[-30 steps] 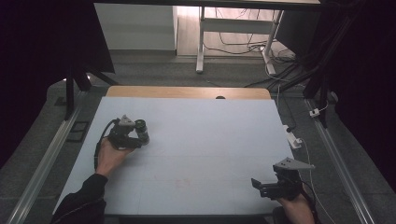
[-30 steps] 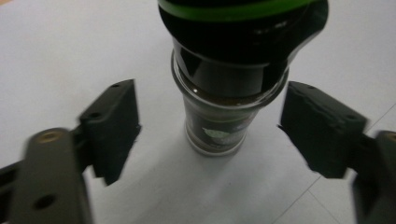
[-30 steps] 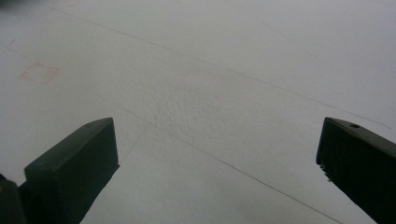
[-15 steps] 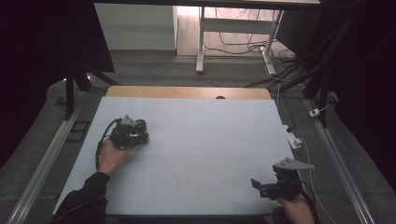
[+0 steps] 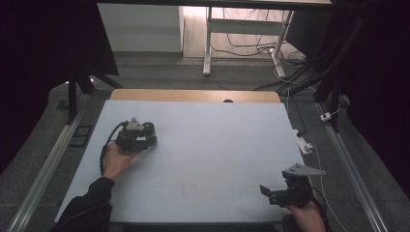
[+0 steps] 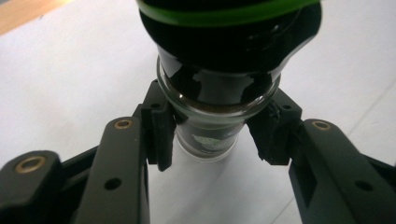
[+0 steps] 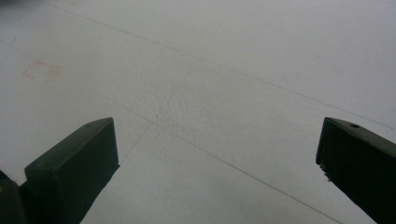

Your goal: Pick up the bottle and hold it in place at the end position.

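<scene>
My left gripper (image 5: pixel 145 137) is at the left of the white table (image 5: pixel 217 145), shut on a small glass jar (image 5: pixel 151 132). In the left gripper view the jar (image 6: pixel 217 84) has a black lid with a green band and dark contents. The pads (image 6: pixel 161 135) of my left gripper (image 6: pixel 215 137) press on both sides of the glass just below the lid. My right gripper (image 5: pixel 265 192) hovers low near the table's front right corner. It is open, with only bare table between the jaws of my right gripper (image 7: pixel 217 158).
A faint reddish mark (image 7: pixel 42 71) lies on the table surface ahead of the right gripper. A white power strip (image 5: pixel 303 144) sits at the table's right edge. Metal rails (image 5: pixel 53 159) run along both sides. A wooden strip (image 5: pixel 193 95) borders the far edge.
The left gripper with the jar has shifted slightly to the right. The right gripper has stayed where it was.
</scene>
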A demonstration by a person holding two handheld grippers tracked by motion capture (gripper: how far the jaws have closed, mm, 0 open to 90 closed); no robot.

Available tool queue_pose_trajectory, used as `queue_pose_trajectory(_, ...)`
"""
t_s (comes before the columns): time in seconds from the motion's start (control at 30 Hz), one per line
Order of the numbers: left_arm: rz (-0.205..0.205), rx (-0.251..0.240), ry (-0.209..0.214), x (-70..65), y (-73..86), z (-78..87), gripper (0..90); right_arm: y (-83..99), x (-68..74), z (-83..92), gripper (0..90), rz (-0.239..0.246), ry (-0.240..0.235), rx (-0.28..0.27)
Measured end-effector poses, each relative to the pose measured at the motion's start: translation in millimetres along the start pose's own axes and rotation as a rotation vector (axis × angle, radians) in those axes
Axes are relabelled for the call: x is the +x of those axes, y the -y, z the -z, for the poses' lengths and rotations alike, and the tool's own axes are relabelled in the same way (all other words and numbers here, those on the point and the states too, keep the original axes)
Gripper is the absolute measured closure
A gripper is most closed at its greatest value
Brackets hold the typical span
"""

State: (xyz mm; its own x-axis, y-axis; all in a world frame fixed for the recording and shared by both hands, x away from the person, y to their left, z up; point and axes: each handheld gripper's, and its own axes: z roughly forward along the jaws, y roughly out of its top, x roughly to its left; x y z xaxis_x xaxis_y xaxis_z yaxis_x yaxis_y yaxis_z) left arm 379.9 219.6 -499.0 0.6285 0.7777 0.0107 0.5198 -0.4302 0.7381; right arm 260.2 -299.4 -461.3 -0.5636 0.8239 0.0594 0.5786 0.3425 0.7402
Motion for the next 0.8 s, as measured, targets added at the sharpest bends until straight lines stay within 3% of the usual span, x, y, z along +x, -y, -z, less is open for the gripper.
queue_pose_trajectory(0.23, 0.003, -0.017, 0.076, -12.1, -19.0, 1.2, 53.6, 0.1, -0.8, 0.4, 0.0, -0.01, 0.0, 0.002)
queue_pose_trajectory(0.6, 0.02, -0.013, 0.107, -29.0, -45.1, -5.1, 53.7, 0.4, -1.7, 0.5, 0.0, -0.015, -0.002, -0.004)
queue_pose_trajectory(0.8, 0.001, -0.008, 0.116, -40.8, -59.7, -12.6, 53.7, 0.3, -1.7, 0.6, 0.0, -0.013, -0.002, -0.003)
